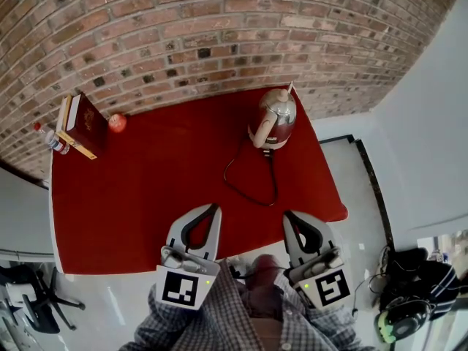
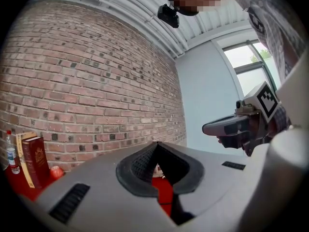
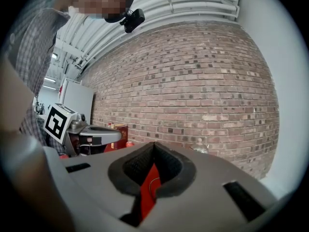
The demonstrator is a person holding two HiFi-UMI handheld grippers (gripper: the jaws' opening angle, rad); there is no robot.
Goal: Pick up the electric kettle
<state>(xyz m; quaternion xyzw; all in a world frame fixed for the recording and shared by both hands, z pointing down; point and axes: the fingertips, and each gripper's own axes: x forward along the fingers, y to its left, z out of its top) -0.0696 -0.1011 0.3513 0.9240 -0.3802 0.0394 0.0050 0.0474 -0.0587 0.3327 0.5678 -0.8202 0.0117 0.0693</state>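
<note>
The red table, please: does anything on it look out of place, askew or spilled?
Nothing is spilled. The electric kettle stands upright; only its power cord lies in a loose loop across the table towards the near edge.

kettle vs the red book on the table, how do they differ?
The electric kettle is shiny metal and rounded; the red book is flat-sided and dark. The kettle stands far right, the book far left. The kettle trails a black cord; the book has none. Both stand upright on the red table.
</note>
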